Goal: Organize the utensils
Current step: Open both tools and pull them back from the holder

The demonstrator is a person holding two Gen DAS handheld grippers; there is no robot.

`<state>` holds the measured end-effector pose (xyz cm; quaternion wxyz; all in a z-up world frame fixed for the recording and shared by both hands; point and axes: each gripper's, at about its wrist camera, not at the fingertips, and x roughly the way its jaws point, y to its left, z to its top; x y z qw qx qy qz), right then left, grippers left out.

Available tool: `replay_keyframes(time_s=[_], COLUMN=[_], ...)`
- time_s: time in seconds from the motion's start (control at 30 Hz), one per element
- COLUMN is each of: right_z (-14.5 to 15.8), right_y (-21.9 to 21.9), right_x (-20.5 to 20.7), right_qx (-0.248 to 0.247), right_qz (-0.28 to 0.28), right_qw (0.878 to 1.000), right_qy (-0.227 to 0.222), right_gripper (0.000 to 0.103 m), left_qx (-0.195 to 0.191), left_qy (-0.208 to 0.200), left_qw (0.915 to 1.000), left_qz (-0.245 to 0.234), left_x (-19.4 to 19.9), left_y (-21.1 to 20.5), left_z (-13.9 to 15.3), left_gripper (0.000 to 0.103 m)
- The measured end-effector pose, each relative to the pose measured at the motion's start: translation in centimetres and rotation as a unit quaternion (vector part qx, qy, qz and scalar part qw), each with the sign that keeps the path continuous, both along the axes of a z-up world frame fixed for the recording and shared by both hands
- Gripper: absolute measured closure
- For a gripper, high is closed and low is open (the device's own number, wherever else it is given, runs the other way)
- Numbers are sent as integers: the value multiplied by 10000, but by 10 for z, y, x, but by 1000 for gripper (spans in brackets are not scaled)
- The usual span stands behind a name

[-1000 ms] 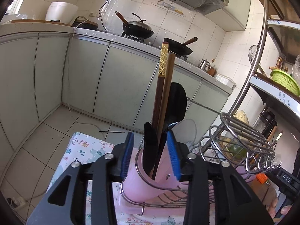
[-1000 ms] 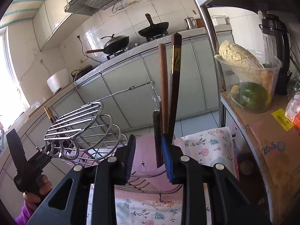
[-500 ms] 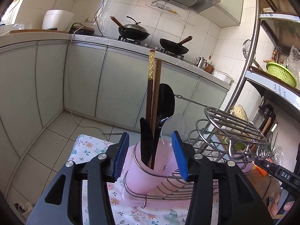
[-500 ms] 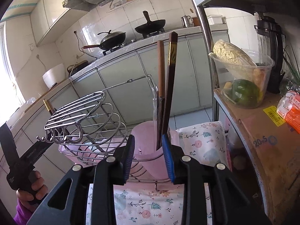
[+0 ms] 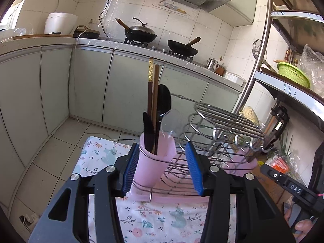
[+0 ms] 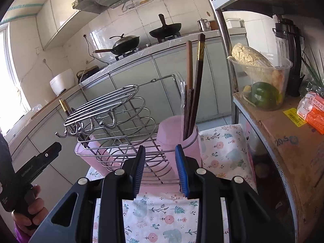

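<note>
from the left wrist, the left gripper (image 5: 163,169) has just spread its ribbed blue pads apart, gripping nothing, in front of one smooth pink cup (image 5: 155,163) seated in a wire rack (image 5: 220,125); the cup holds two straight chopsticks (image 5: 152,93), a black spoon (image 5: 164,99), a black knife (image 5: 147,129) and a clear spoon (image 5: 172,121). from the right wrist, the right gripper (image 6: 160,169) stands part open and empty before the same cup (image 6: 178,135) on a floral cloth (image 6: 224,149).

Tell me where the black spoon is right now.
The black spoon stands bowl-up in the pink utensil cup at the wire rack's left end in the left wrist view, beside the chopsticks and a clear spoon.
</note>
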<state>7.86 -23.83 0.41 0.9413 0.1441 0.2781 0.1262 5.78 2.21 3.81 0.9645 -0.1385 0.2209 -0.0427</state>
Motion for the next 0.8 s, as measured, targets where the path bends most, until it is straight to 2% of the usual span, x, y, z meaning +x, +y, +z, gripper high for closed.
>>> replay_keyframes(time_s=[0.03,0.07,0.13,0.23,0.5,0.8], right_z=[1,2,5,7,4,8], right_y=[2,5,10,17,35,43], right_x=[-4,-8,-18,-28,-39,-53], right_qx=[-46,-97,-242,-466,-658,-779], right_qz=[-16,-42,-154,-198,17,18], right_qw=[10000,9999,9990,9973,9971,9958], right_qy=[-69,-137,-355,-539,-386,-476], right_gripper=[70,62,57,57,57,57], left_qx=[42,72,168,267,503,675], left_qy=[-5,-14,0,40,117,220], left_qw=[10000,10000,9998,9996,9987,9975], left_qz=[-6,-23,-56,-40,10,24], left_x=[-3,-6,-10,-16,-30,-42], left_y=[-2,-3,-8,-13,-26,-38], left_z=[1,2,3,3,4,1], left_gripper=[55,55,55,55,55,55])
